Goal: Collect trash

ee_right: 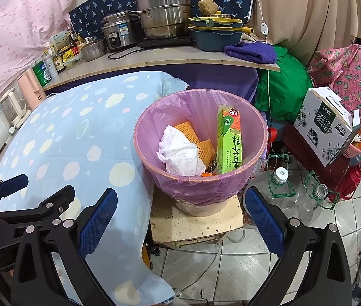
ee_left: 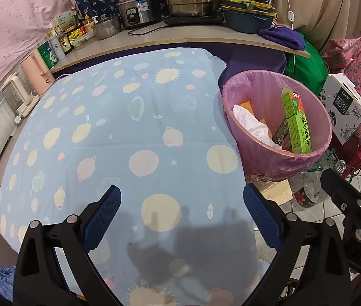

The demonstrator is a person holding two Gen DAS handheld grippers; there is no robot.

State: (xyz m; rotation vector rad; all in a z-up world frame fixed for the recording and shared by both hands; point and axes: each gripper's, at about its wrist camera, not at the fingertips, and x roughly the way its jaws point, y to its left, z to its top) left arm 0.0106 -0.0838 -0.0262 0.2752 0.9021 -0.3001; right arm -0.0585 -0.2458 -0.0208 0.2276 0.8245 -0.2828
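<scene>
Trash already fills the bottom of the pink-lined bin (ee_right: pixel 201 186): a green carton (ee_right: pixel 229 140) stands on end against the far-right wall, a crumpled white paper towel (ee_right: pixel 180 153) lies on the left, and two pieces of orange foam netting (ee_right: pixel 193 137) show behind the towel. The bin sits on a stained board (ee_right: pixel 198 227) over the tiled floor, just beside the hanging edge of the table.

Your left gripper (ee_left: pixel 181 214) hovers over the blue planet-print tablecloth (ee_left: pixel 129 127) with its blue-padded fingers (ee_left: pixel 101 216) spread wide and nothing between them; its shadow falls on the cloth just below. No loose trash shows on the cloth in either view.

Your right gripper (ee_right: pixel 180 216) is also wide open and empty, pointed at the bin, with the left finger over the cloth's edge and the right finger over the floor. From the left wrist view, part of it shows at the right edge, near the bin.

Clear plastic bottles (ee_right: pixel 295 193) with green handles lie on the tiles to the right of the bin. Behind them a white milk box (ee_right: pixel 326 127) rests tilted on a dark red stool. On the shelf past the table stand a rice cooker (ee_right: pixel 119 30), stacked steel steamer pots (ee_right: pixel 162 10) and a folded purple towel (ee_right: pixel 252 51).
</scene>
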